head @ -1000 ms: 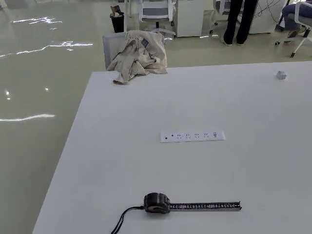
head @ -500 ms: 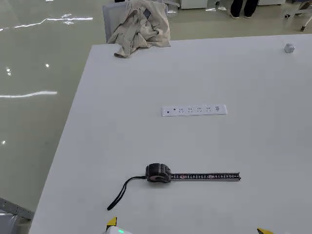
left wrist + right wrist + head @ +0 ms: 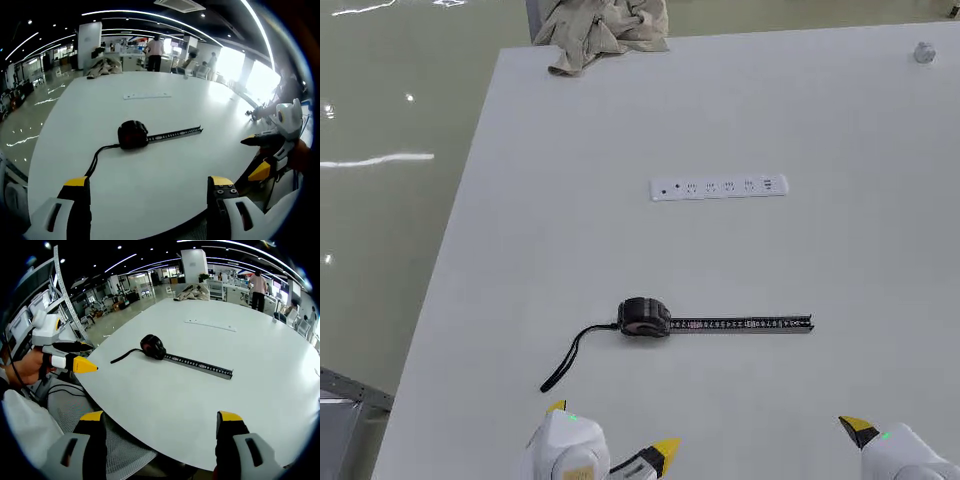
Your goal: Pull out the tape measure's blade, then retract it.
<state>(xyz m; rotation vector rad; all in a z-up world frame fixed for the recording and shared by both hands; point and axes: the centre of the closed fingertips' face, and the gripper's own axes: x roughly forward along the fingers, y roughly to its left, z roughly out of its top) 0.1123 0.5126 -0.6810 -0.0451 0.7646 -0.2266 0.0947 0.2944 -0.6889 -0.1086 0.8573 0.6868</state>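
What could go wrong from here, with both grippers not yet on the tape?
The blade lies extended with nothing holding the case; if it releases, it may whip back and the case skid. The strap trails toward the left gripper and could snag its open jaws.

Open-plan office (desks, ceiling light strips)

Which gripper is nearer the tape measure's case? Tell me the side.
Left. The left gripper is on the person's side of the tape measure's case, almost in line with it. The right gripper is farther off, out past the blade tip.
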